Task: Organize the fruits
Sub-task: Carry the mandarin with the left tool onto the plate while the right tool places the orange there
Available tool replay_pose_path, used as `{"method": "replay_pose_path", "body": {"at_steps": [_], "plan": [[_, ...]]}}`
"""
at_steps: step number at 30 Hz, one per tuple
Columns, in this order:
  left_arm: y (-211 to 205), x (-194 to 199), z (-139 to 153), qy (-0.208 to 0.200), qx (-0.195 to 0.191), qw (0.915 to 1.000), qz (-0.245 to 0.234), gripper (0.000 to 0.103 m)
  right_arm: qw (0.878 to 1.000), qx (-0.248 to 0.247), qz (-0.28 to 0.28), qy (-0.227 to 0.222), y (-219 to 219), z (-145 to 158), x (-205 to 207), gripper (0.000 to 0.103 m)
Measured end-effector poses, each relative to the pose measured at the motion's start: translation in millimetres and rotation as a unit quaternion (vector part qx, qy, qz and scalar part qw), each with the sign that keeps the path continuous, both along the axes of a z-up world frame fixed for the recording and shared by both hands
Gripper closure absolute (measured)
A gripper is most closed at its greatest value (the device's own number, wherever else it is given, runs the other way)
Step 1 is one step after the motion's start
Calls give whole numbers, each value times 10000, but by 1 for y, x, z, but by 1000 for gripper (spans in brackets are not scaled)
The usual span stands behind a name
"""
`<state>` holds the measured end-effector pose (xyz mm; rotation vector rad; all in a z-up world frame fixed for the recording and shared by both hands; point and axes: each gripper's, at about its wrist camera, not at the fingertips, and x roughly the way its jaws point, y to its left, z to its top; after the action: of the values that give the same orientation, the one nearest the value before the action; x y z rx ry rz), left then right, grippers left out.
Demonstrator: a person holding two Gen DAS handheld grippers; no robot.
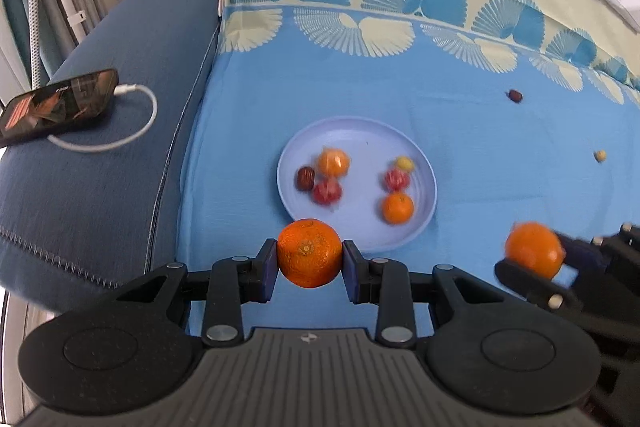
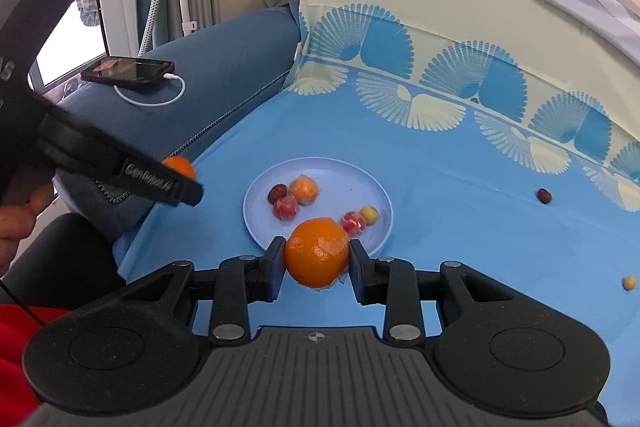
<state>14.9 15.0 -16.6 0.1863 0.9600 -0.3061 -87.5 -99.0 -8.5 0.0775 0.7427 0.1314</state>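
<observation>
Here each gripper's fingers [image 1: 269, 265] clamp an orange [image 1: 309, 253].

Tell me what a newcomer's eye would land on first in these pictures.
Two oranges, each clamped in a gripper: one in the left gripper, another in the right gripper, both just short of the plate. That pale plate sits mid-cloth, already holding small fruits. A phone charges on the sofa arm at left.
</observation>
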Motion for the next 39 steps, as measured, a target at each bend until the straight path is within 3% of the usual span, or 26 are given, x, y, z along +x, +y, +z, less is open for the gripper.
{"method": "replay_pose_path", "body": {"at_steps": [10, 19, 30, 31, 33, 34, 35, 37, 39], "plan": [[-25, 70, -24, 373, 7, 9993, -17, 66, 9992, 134, -85, 369, -12, -37, 58, 68], [-51, 117, -61, 475, 281, 9984, -76, 66, 9984, 135, -54, 554, -20, -73, 113, 68], [-75, 156, -91, 488, 499, 9973, -222, 66, 9976, 61, 106, 686, -16, -103, 152, 68], [-77, 158, -92, 487, 514, 9972, -252, 64, 9976, 65, 100, 681, -15, -103, 155, 67], [-79, 159, -90, 470, 524, 9971, -283, 38, 9973, 140, 102, 710, -16, -104, 161, 55], [-79, 158, -87, 420, 513, 9974, -268, 8, 9973, 163, 70, 712, -18, -102, 162, 37], [-77, 156, -81, 317, 492, 9981, -206, 1, 9974, 158, 43, 696, -19, -100, 161, 23], [-72, 147, -68, 52, 433, 9990, -105, 0, 9980, 67, 3, 623, -20, -93, 155, 13], [-70, 138, -59, 91, 523, 9985, -145, 0, 9980, -36, 10, 628, -21, -85, 142, 6]]}}
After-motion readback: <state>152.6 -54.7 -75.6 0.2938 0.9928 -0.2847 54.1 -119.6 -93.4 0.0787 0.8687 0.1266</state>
